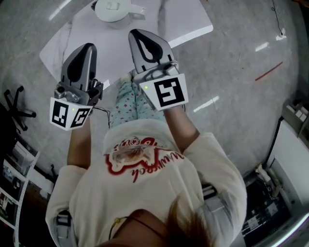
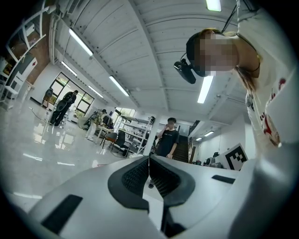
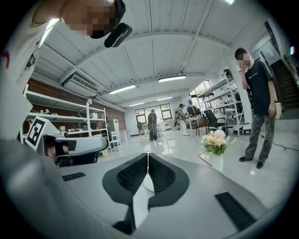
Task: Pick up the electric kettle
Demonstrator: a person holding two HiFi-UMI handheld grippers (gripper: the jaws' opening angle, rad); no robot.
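Note:
The white electric kettle stands on the white table at the top of the head view, partly cut off by the frame edge. My left gripper is held over the table's near corner, below and left of the kettle, with its dark pads meeting at the tip and nothing between them. My right gripper reaches further in and ends just below and right of the kettle, apart from it. Its pads are also pressed together and empty. Both grippers point roughly level across the room.
A black office chair stands at the left and a red line marks the grey floor at the right. In the right gripper view a vase of flowers stands ahead, with a person beyond it. Shelving lines the room's left side.

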